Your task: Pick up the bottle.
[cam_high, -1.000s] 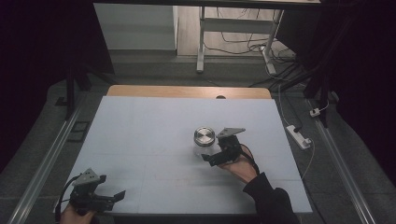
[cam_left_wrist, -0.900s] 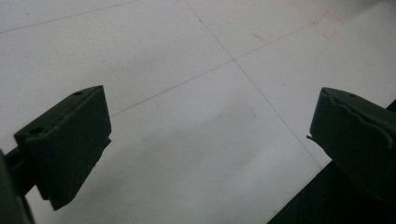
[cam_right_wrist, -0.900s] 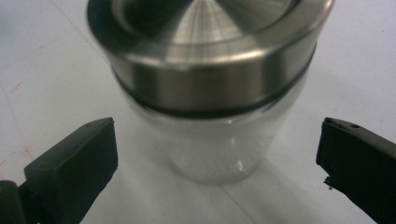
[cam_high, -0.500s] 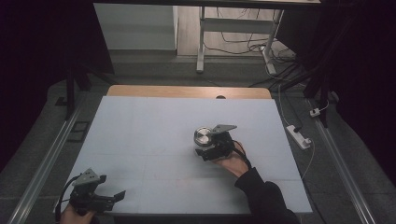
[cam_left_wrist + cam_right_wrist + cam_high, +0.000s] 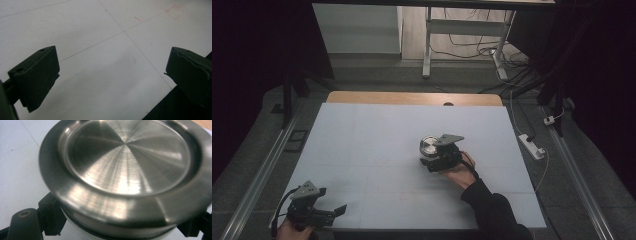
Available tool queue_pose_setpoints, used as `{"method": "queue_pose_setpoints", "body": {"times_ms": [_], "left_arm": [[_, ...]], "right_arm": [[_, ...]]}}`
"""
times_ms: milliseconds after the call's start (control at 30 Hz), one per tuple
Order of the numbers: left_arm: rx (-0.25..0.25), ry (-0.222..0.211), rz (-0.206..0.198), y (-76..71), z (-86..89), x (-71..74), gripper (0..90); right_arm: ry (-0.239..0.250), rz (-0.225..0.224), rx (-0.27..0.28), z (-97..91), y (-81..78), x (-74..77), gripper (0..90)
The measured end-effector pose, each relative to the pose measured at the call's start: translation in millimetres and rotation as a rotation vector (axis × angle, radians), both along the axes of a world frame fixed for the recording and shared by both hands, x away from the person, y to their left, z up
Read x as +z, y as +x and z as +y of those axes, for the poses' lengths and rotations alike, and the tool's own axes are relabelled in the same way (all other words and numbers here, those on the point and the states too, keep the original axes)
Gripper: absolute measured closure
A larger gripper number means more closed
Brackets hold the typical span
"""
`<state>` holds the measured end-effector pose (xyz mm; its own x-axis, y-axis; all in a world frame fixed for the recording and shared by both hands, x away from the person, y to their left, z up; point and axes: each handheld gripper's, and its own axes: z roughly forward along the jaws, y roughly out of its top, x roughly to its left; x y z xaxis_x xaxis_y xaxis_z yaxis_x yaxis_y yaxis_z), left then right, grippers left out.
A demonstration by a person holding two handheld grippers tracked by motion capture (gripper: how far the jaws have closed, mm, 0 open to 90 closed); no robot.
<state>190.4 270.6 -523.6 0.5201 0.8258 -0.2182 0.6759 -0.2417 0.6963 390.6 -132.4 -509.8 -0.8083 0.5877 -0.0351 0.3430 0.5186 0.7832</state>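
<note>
Right gripper point(image 5: 431, 159), jaws just closing, is clamping the steel-lidded container point(image 5: 429, 146) mid-table point(image 5: 362, 150), while left gripper point(image 5: 334, 212) is idling wide open near the edge.

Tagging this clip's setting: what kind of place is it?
Probably a lab data-collection rig, not a home. A white table bears one steel canister, metal rails flank it, and cables and a power strip lie on the grey floor.

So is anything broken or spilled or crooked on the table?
Nothing stands out. The metal-lidded jar stands upright on the white table, its lid level and undented, with the right gripper closed around its body. No spill shows. The left gripper hangs open at the near edge.
</note>
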Motion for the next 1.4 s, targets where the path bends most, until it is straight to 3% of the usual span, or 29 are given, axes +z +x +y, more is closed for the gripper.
{"method": "queue_pose_setpoints", "body": {"times_ms": [133, 533, 1067, 1400], "left_arm": [[-0.002, 0.000, 0.000, 0.1, 0.0, 0.0, 0.2], [-0.002, -0.009, 0.000, -0.3, 0.8, 0.2, 0.0], [-0.007, -0.001, 0.005, 0.4, -0.3, -0.1, 0.2], [-0.033, 0.067, 0.017, 2.0, -8.7, -0.9, 2.7]], "right_arm": [[0.018, 0.017, 0.016, -1.2, -0.4, 1.1, 14.9], [0.045, 0.012, 0.048, -1.7, -8.1, 13.4, 15.0], [0.065, 0.015, 0.134, 1.5, -34.0, 29.6, 14.9], [0.059, 0.021, 0.166, 0.5, -51.6, 32.0, 14.9]]}}
